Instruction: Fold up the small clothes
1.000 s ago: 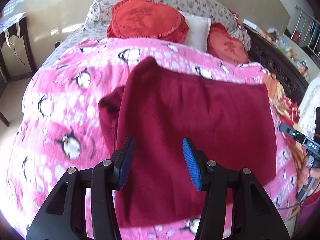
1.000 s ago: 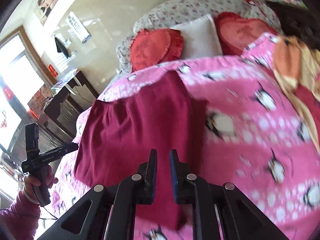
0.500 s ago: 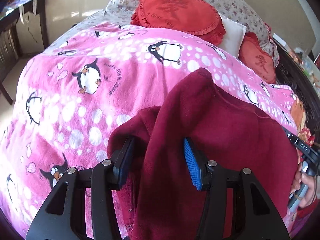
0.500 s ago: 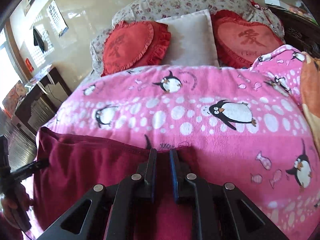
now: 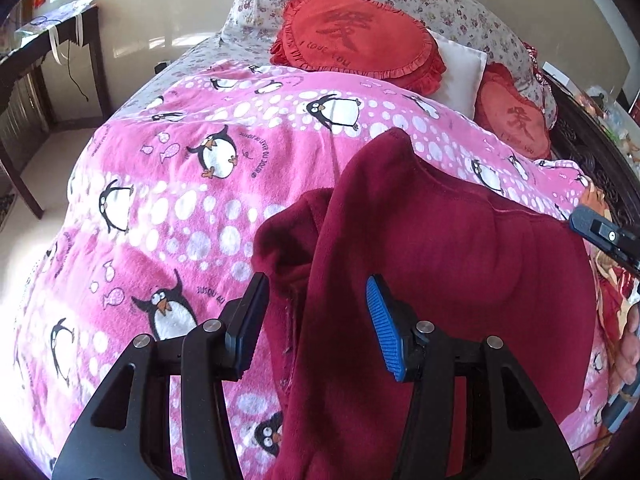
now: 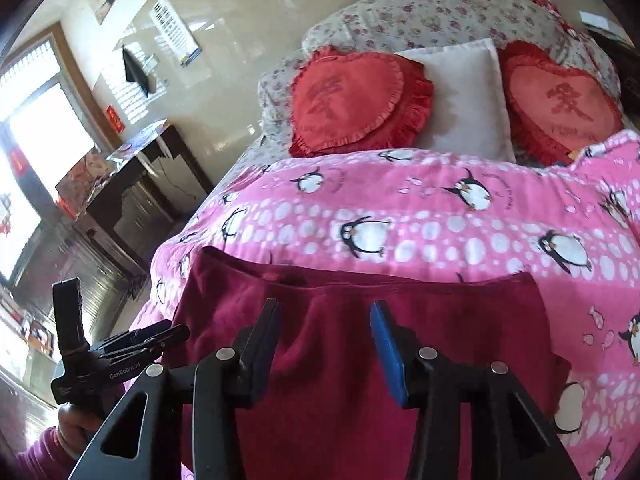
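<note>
Left wrist view: left gripper point(image 5: 318, 320) spread wide, nothing pinched, hovering over dark red garment point(image 5: 460, 280). Garment spread on pink penguin blanket point(image 5: 180, 184), toward its right and near edges; left side bunched in a raised fold between the spread blue pads point(image 5: 382, 330). Contact between pads and cloth not determinable. Red heart cushion point(image 5: 352, 44) and white pillow point(image 5: 460, 68) at far end of the bed.

Right wrist view: right gripper point(image 6: 324, 340) likewise spread, holding nothing, above the garment point(image 6: 360, 320). Garment flat, far hem straight across the blanket point(image 6: 440, 208), near its left edge. Left gripper point(image 6: 132, 348) visible beside the garment's left edge.
</note>
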### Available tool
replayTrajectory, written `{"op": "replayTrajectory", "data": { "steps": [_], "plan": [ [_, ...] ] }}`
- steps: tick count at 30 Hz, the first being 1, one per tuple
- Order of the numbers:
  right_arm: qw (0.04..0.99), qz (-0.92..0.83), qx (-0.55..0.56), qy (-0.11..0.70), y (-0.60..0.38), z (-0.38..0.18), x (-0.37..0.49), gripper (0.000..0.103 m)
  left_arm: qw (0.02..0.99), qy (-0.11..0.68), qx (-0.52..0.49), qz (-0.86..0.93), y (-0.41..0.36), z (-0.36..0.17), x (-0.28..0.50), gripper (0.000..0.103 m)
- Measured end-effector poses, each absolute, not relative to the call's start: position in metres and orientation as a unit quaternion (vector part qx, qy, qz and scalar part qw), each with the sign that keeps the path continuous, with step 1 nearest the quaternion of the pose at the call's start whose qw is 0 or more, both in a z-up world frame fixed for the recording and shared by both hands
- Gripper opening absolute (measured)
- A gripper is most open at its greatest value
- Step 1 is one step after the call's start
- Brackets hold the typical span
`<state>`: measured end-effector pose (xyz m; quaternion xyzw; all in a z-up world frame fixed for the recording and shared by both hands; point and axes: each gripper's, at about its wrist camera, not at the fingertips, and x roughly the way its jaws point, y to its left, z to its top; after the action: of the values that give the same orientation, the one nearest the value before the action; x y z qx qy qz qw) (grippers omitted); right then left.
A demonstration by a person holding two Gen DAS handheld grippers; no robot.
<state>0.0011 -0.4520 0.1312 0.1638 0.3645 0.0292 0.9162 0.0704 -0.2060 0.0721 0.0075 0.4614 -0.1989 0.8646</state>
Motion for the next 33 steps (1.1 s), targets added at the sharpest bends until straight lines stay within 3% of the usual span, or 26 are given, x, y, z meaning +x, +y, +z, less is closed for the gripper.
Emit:
{"op": "replayTrajectory", "data": {
  "steps": [14, 21, 27, 28, 31, 33],
  "plan": [
    [0.894, 0.106, 0.104, 0.422, -0.339, 0.096, 0.086, 0.042, 0.856, 0.480, -0.016, -0.191, -0.163, 0.061, 0.054, 0.051],
    [0.877, 0.082, 0.126, 0.456, -0.334, 0.065, 0.128, 0.043, 0.835, 0.501, -0.083, -0.212, -0.136, 0.051, 0.037, 0.059],
    [0.868, 0.076, 0.153, 0.466, -0.332, 0.074, 0.135, 0.045, 0.819, 0.516, -0.108, -0.225, -0.132, 0.034, 0.020, 0.064],
    [0.865, 0.085, 0.159, 0.468, -0.329, 0.076, 0.135, 0.047, 0.818, 0.518, -0.111, -0.226, -0.134, 0.031, 0.019, 0.064],
    [0.857, 0.094, 0.150, 0.483, -0.313, 0.076, 0.134, 0.071, 0.820, 0.513, -0.120, -0.224, -0.135, 0.027, 0.015, 0.067],
    [0.855, 0.091, 0.128, 0.494, -0.300, 0.073, 0.134, 0.073, 0.821, 0.509, -0.127, -0.224, -0.135, 0.027, 0.013, 0.068]
  ]
}}
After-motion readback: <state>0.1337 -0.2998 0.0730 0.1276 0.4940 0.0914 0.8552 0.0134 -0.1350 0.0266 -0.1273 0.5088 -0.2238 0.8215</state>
